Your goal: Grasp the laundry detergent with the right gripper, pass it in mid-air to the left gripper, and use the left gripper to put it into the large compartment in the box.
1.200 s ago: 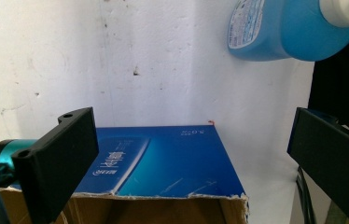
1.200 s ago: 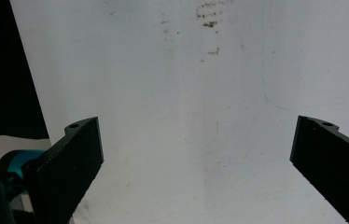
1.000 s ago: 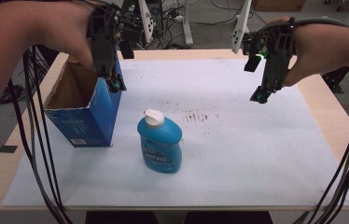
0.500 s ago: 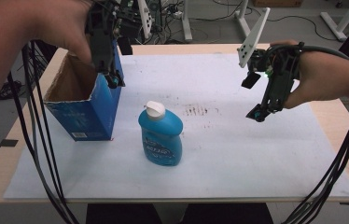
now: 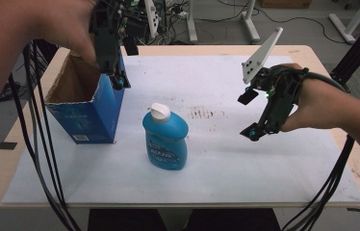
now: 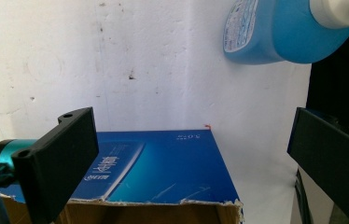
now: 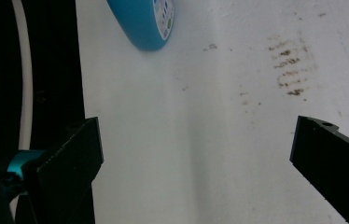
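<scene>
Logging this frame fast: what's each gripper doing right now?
Left gripper: open, holding nothing, above the blue box at its rim.
Right gripper: open, empty, above the white sheet, right of the blue bottle.

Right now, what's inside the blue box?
The blue box is open on top. In the high view, bare brown cardboard walls show inside, with nothing visible in it. The floor of it is hidden by the front wall and the left tool.

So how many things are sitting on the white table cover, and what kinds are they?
Blue cardboard box, open at the top: 1
Blue bottle with a white cap, standing upright: 1
Total: 2
</scene>
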